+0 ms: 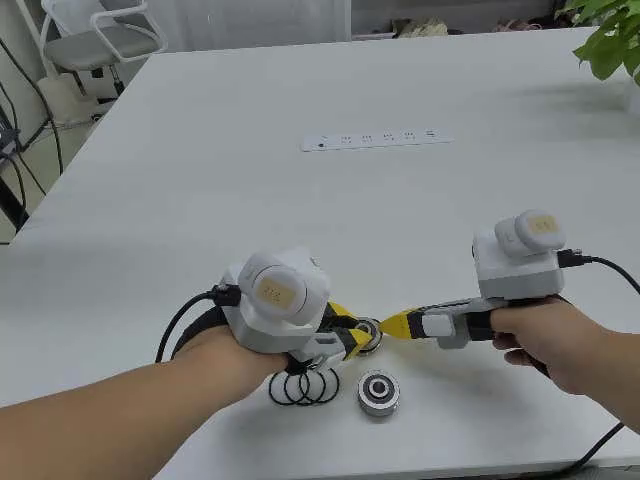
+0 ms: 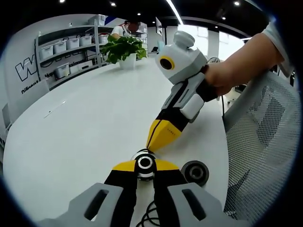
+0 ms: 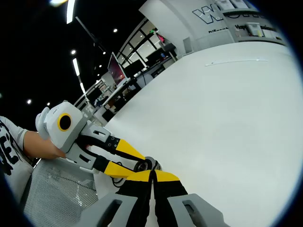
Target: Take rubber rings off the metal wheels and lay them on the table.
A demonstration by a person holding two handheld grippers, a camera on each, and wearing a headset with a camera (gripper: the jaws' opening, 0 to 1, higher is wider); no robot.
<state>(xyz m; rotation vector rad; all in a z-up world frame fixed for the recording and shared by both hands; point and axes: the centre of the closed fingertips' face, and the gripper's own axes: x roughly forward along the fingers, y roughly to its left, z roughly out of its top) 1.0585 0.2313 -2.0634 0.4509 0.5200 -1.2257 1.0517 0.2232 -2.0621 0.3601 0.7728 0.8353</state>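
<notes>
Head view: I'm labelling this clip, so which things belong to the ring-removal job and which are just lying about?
Job: left tool, right tool, held wheel, wheel on table, loose rubber rings.
Lying about: power strip, plant, chair.

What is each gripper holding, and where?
Left gripper clamps a metal wheel across its rim. Right gripper, tips together, touches that wheel's edge; any ring pinched cannot be told.
</notes>
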